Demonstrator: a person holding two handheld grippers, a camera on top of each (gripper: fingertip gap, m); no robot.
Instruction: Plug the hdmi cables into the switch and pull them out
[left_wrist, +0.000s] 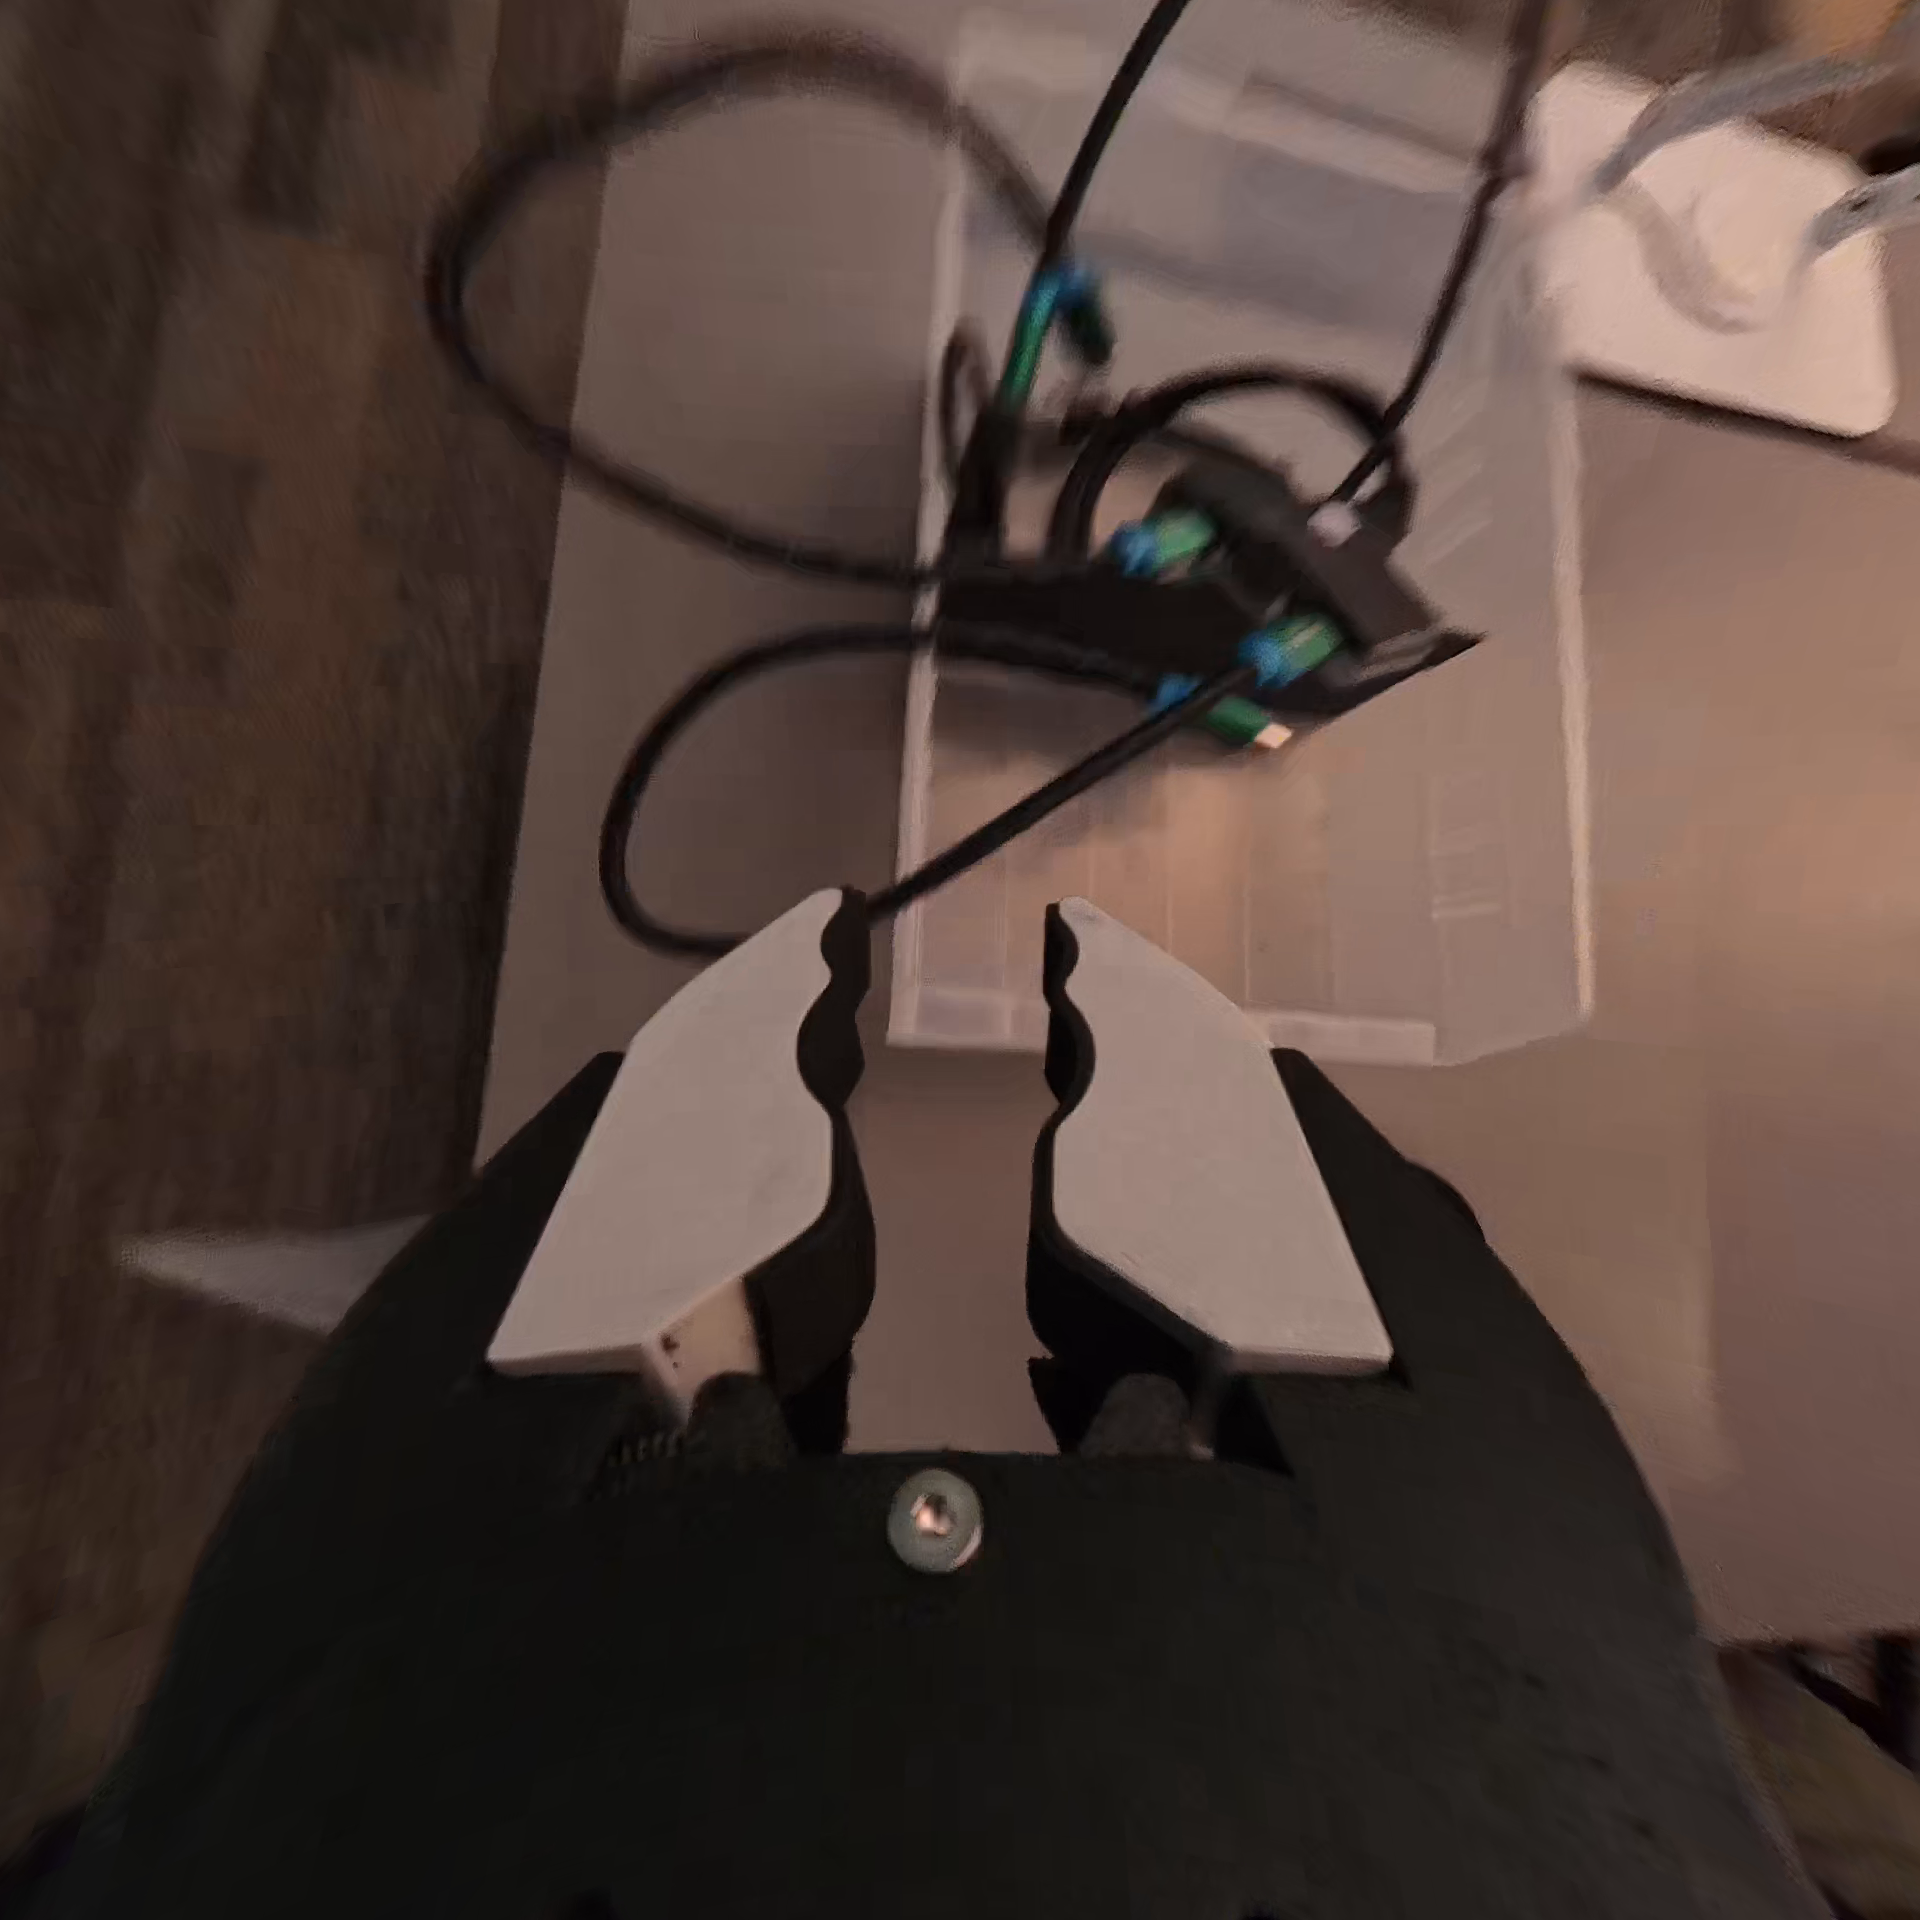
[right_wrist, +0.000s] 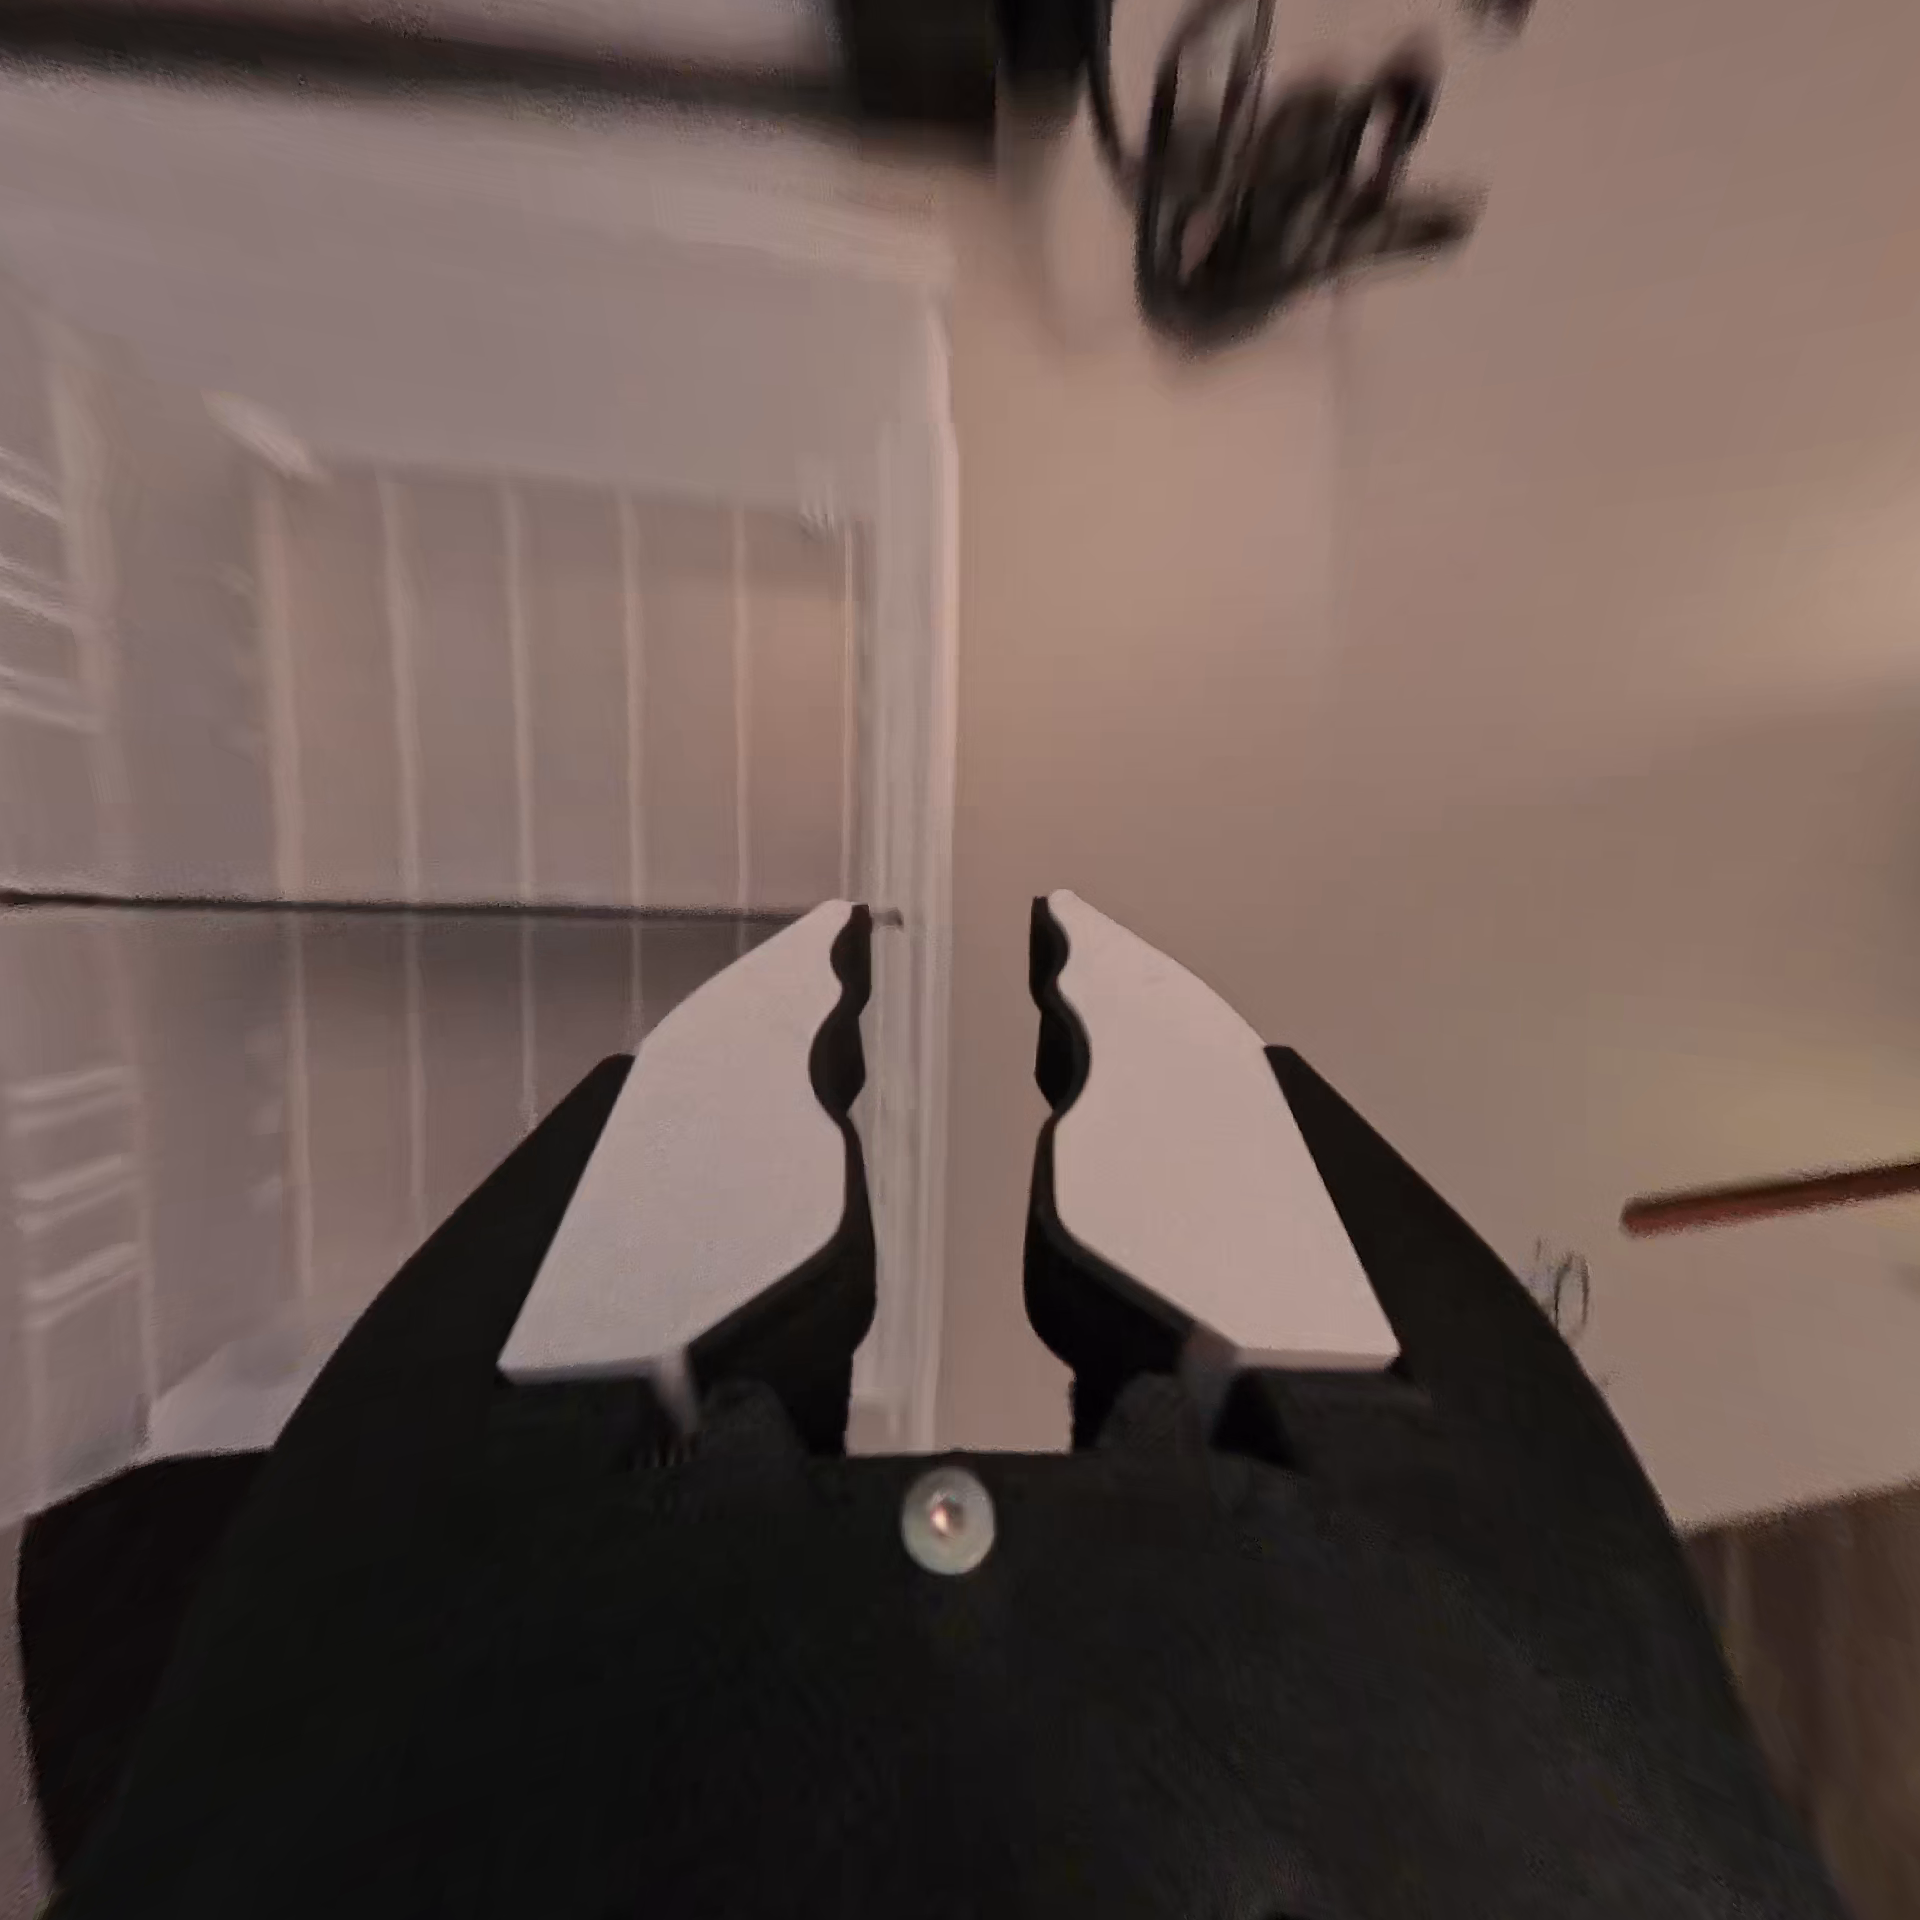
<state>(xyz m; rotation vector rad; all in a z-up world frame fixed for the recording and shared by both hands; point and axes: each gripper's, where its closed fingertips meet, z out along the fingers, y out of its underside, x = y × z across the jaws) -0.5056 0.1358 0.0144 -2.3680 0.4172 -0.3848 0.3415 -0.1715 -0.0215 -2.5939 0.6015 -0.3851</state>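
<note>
Black boxy HDMI switch is sitting on a clear plastic bin, green-tagged black cables beside it. Both the left gripper and right gripper are hanging open and empty short of the switch; one should be pinching a plug body squarely, not its cord.

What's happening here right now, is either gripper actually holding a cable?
Neither is. The left gripper is open and empty, facing the black switch, which sits on a clear plastic box with several black cables around it. One green-ended plug appears to lie loose beside the switch. The right gripper is also open and empty, over the table beside the box; that view is blurred.
</note>
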